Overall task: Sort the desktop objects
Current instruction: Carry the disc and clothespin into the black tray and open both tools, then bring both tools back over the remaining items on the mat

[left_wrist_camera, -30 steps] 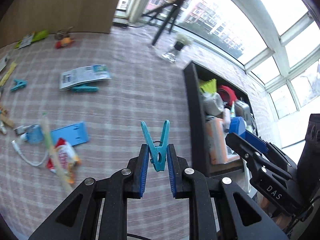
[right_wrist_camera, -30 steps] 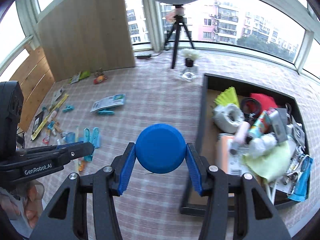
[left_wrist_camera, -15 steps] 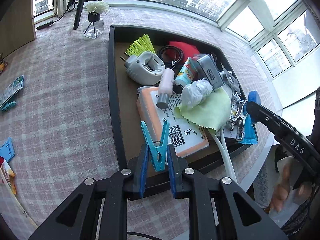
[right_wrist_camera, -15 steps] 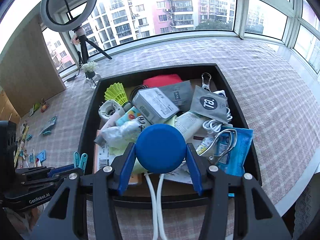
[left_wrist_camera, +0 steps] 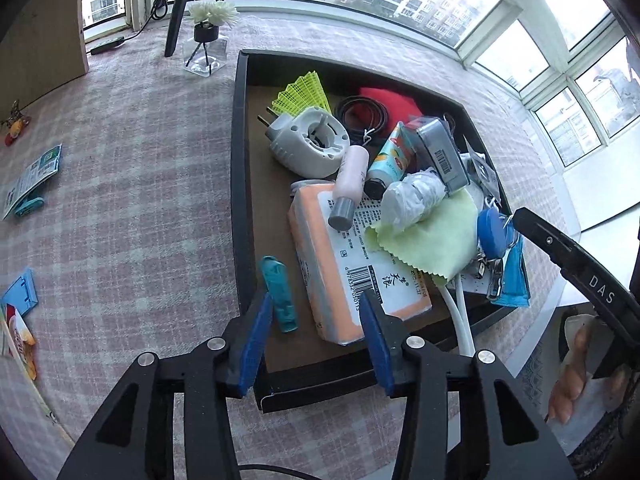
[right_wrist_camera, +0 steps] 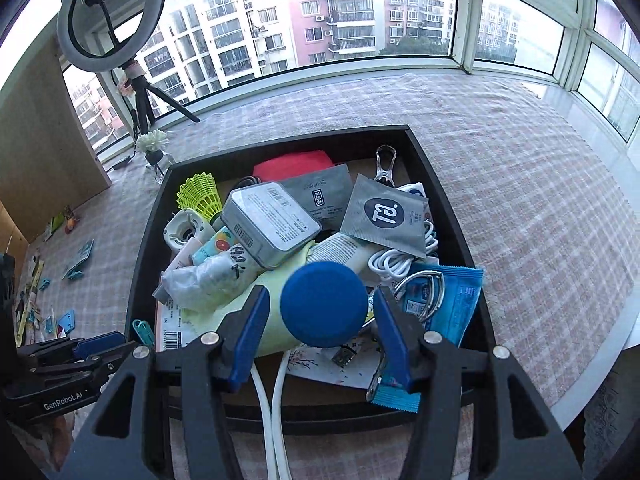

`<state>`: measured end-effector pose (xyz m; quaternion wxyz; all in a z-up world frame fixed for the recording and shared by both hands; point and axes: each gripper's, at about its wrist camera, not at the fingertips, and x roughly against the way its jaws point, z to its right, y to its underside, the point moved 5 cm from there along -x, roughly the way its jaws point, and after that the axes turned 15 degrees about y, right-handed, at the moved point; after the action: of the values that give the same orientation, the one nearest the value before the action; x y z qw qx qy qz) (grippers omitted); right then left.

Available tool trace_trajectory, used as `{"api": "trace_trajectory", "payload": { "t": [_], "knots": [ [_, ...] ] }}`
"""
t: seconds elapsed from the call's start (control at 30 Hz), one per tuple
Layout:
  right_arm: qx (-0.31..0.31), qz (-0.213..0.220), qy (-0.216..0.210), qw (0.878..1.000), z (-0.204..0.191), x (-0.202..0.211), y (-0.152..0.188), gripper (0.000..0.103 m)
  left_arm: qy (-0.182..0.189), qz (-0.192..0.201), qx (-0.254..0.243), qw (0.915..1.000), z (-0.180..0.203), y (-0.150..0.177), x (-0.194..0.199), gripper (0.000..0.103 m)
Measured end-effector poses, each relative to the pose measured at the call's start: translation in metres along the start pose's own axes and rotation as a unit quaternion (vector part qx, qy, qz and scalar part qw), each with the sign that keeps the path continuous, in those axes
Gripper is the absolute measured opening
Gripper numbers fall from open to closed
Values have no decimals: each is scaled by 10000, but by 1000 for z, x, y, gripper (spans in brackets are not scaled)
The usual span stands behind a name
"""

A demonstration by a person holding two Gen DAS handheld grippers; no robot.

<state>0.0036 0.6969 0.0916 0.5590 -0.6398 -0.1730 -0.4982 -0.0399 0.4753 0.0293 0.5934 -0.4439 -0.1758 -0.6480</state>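
- Tray (left_wrist_camera: 239,184) – black, crowded, on the checked worktop (left_wrist_camera: 132,184).
- Left hand-held gripper (left_wrist_camera: 316,332): jaws just opening, spread; teal clothespin (left_wrist_camera: 279,292) free inside the tray's left wall.
- Right hand-held gripper (right_wrist_camera: 318,334): jaws just opening; blue round lid (right_wrist_camera: 324,309) between them – contact unclear.

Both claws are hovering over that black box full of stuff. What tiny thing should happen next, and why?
Probably lift both claws away and head back for more. The left claw has just opened, and the teal peg lies free in the box. The right claw has been opening too, with gaps beside the blue disc. More items wait on the cloth.
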Motion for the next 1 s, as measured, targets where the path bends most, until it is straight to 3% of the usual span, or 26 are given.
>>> {"api": "trace_trajectory", "payload": {
  "t": [0.23, 0.47, 0.8, 1.0],
  "knots": [
    [94, 172, -125, 9997, -11, 12, -6, 56, 22, 105, 55, 9999, -5, -2, 14, 43],
    [276, 235, -517, 9980, -51, 23, -10, 56, -29, 296, 208, 9993, -33, -1, 44, 43],
    [773, 281, -900, 9925, -149, 41, -6, 56, -265, 564, 685, 9957, -121, 6, 108, 43],
    [1220, 244, -1192, 9850, -230, 58, 10, 56, -466, 786, 999, 9908, -191, 17, 163, 43]
  ]
}}
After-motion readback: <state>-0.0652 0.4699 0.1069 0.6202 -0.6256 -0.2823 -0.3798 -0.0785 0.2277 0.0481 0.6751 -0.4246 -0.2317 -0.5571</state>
